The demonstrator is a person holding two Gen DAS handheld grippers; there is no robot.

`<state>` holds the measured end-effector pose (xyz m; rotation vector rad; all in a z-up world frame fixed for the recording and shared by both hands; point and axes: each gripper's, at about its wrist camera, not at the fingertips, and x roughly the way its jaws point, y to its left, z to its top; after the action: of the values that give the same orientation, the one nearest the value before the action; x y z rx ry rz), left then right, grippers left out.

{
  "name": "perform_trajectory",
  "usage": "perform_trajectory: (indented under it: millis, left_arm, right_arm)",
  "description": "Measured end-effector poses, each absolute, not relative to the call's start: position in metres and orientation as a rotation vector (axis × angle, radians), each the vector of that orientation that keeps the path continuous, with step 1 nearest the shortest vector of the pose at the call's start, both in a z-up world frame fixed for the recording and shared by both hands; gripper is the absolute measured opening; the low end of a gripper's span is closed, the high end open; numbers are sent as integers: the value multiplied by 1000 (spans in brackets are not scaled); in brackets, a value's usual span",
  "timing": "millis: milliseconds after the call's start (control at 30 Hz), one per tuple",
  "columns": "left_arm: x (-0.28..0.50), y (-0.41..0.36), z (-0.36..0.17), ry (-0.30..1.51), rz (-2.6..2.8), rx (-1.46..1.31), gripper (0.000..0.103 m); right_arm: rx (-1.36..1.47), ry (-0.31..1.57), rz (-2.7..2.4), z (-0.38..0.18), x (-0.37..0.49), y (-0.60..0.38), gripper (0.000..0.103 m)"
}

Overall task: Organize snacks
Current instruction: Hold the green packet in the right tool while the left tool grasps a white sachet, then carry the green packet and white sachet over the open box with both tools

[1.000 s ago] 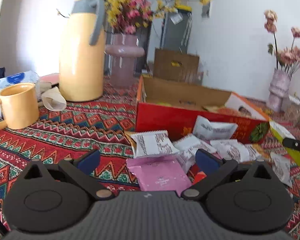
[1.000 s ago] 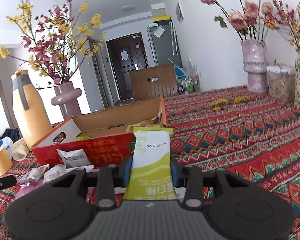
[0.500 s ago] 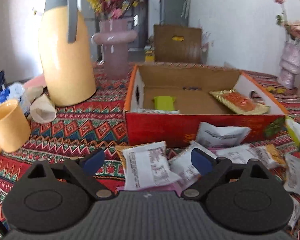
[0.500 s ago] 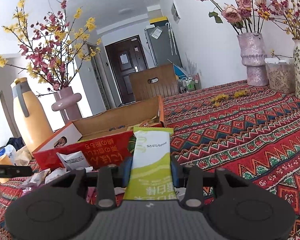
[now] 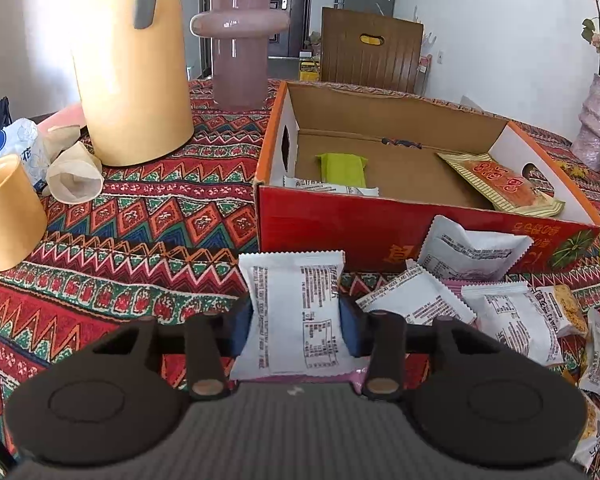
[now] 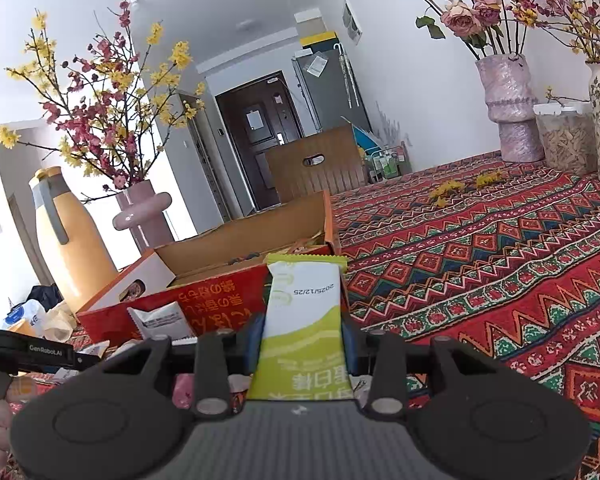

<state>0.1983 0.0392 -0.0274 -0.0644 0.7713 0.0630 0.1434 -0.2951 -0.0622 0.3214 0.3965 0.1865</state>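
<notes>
Left wrist view: left gripper [image 5: 296,320] closing, blue pads against white printed foil snack packet [image 5: 296,312].
Right gripper [image 6: 302,340] clamps green-and-white snack wrapper [image 6: 304,320] near red cardboard box [image 6: 216,304].

The left claw's [image 5: 296,320] body hides the lower end of the white packet [image 5: 296,304] between its closing jaws, and a pink packet [image 5: 356,374] shows only as a sliver beneath. At nine o'clock the yellow mug [image 5: 8,212] is cut by the frame edge; at twelve the yellow flask [image 5: 132,60] loses its top. The red box's [image 5: 380,232] front wall hides part of a white packet inside [image 5: 332,189]. In the right view, the green packet's [image 6: 304,320] bottom end disappears behind the right claw [image 6: 302,340].
</notes>
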Motion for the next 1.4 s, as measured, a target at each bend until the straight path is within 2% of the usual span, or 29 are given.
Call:
perform_trajectory:
  millis: [500,833,1133,1400]
  left_arm:
    - [167,40,2,631,43,-47,44]
    - [178,25,31,534,31,-37,44]
    - [210,8,55,452,44,-55,44]
    - [246,-5,45,444,62,-29,43]
  right_arm:
    - [311,356,195,-56,135,-294,38]
    - [204,267,225,-1,137,-276,38]
    - [139,264,255,36,194,-251,38]
    - [109,357,246,21,260,-224,38]
